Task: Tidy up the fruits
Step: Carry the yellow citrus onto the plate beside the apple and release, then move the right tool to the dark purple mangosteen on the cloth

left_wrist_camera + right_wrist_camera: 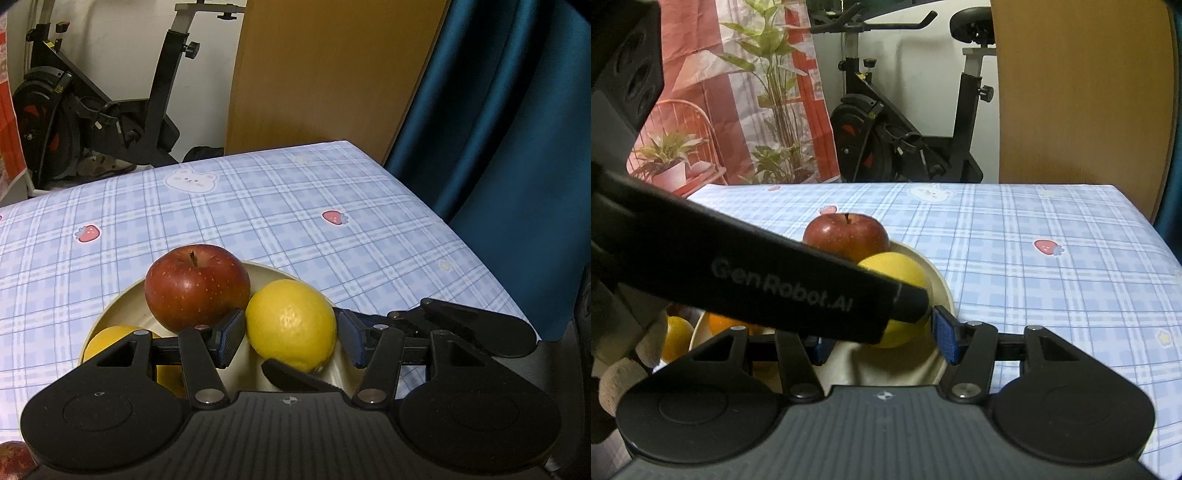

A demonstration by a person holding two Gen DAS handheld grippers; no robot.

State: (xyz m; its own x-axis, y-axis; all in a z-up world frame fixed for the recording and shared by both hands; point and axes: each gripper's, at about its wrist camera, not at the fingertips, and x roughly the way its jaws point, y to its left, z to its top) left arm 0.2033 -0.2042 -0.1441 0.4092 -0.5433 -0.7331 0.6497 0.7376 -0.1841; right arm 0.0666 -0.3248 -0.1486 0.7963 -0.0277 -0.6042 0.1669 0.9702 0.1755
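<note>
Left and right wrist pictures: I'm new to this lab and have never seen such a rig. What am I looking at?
No robot: a person holds a two-finger gripper in each hand, with a fisheye camera on each looking along its fingers. The black frame low in each picture is that gripper: the left gripper in one, the right gripper in the other. The black bar across the right view is the left gripper. On the checked tablecloth stands a cream bowl with a red apple, a lemon and an orange. The left gripper's pads sit against the lemon, apparently gripping it; whether the right gripper holds anything is unclear.
</note>
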